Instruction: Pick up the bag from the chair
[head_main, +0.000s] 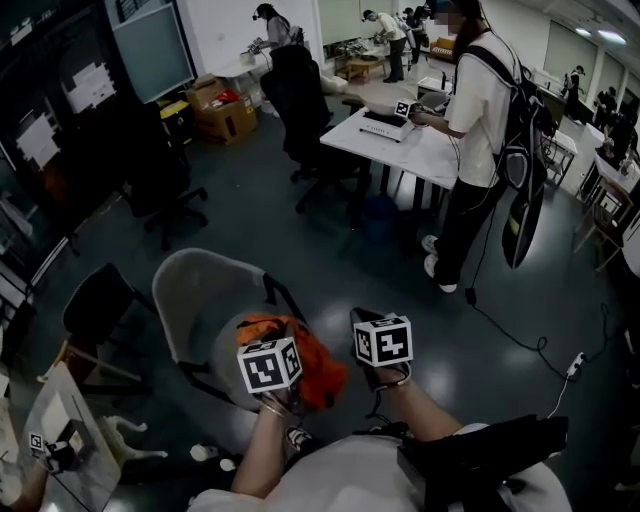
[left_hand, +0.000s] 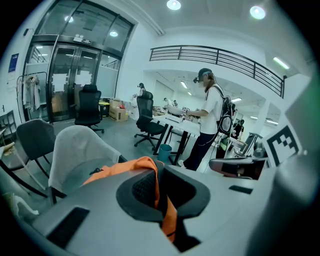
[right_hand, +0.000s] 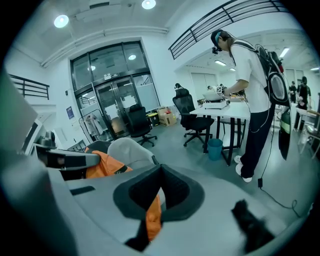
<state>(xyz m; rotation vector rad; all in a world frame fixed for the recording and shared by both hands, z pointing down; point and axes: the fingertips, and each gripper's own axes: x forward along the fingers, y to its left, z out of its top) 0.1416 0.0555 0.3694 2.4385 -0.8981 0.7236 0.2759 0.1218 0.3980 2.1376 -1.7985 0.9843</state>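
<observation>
Left gripper and right gripper: pale grey moulded bodies with black padded jaws; left cube and right cube, white with black square markers; the person wears a light top, forearms uncovered.

Your left gripper and right gripper hang side by side in front of you, both angled downward, forearms reaching forward. Each one's jaws are pinched tight on orange fabric of the bag.
</observation>
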